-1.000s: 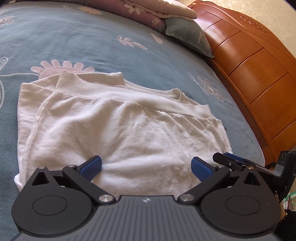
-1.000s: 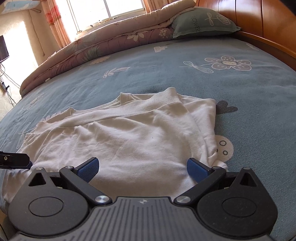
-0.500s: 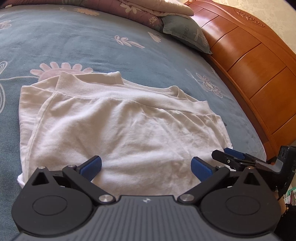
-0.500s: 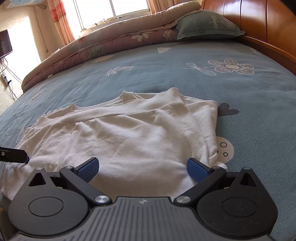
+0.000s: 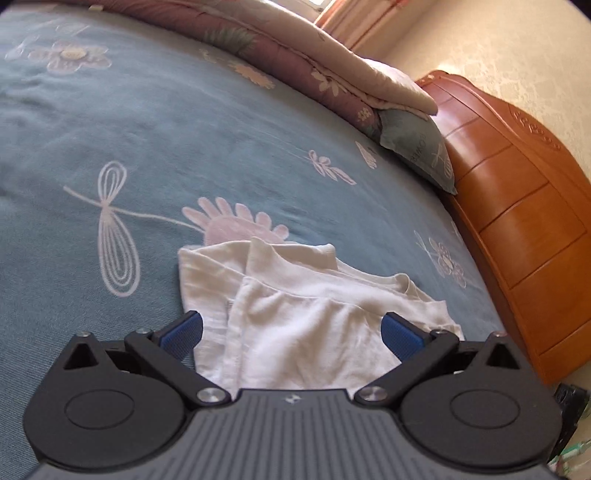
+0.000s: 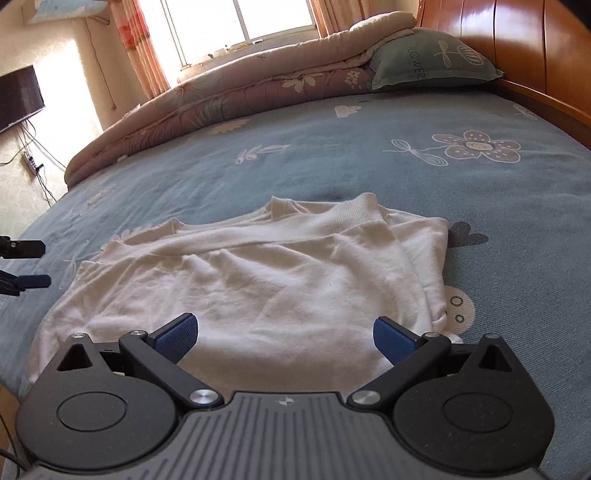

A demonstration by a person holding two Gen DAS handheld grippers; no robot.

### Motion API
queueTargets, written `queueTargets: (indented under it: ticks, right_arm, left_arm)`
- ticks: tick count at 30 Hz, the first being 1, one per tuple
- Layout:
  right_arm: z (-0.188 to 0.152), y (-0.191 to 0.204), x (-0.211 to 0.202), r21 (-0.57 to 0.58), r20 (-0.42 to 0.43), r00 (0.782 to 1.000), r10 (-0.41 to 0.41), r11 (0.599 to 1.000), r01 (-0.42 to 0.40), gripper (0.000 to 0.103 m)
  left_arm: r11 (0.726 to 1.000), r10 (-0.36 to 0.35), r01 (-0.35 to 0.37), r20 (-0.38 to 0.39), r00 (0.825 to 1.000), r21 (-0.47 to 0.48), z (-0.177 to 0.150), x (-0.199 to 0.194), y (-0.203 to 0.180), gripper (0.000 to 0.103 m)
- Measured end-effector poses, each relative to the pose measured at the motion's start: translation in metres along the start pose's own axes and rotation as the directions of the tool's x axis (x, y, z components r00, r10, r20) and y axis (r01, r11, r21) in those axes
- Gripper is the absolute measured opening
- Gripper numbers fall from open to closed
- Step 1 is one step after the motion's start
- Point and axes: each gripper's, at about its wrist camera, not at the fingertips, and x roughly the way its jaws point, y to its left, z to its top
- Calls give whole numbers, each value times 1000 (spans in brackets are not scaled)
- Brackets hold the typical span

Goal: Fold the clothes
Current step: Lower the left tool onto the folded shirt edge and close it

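White shirt (image 6: 258, 288) spread folded on the blue bedspread (image 6: 406, 170), near the bed's edge. Quilt (image 6: 229, 99) rolled along the far side, pillow (image 6: 424, 62) against the headboard (image 5: 517, 206); nothing lying on the shirt. Left gripper (image 5: 291, 328) and right gripper (image 6: 284, 332) both spread wide, empty, above the near hem. Only in the right view: window (image 6: 240, 18), TV (image 6: 18, 96), left gripper's fingertips (image 6: 35, 280) at frame edge.
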Motion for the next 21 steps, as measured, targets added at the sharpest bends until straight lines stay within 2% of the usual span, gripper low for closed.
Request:
queueTargets:
  ticks: [3,6,11,17,21]
  right_arm:
    - [4,8,-5,-17,11,1000,8,1000,-8,103]
    - [6,14,-6,-29,8,1000,9,1000,-8,103]
    - [7,22,-2,-44,-17,1000,-4,999,3,103]
    - [13,32,-1,-48,6,1000,-13,999,13,103]
    - [18,40,0,-58,24,1000,-2,998,3,103]
  left_arm:
    - [987,-86,82,-25,996,-139,0,10,30,102]
    - [973,-125,113,-47,991,-201,-3,24,47,102]
    - [956,-213,196,-59,975,-219,9,44,55,102]
    - [962,-240,219,-115,964,-164,37,77,47,102]
    - [957,-266,243,-147,953,-158,43,83,46,102]
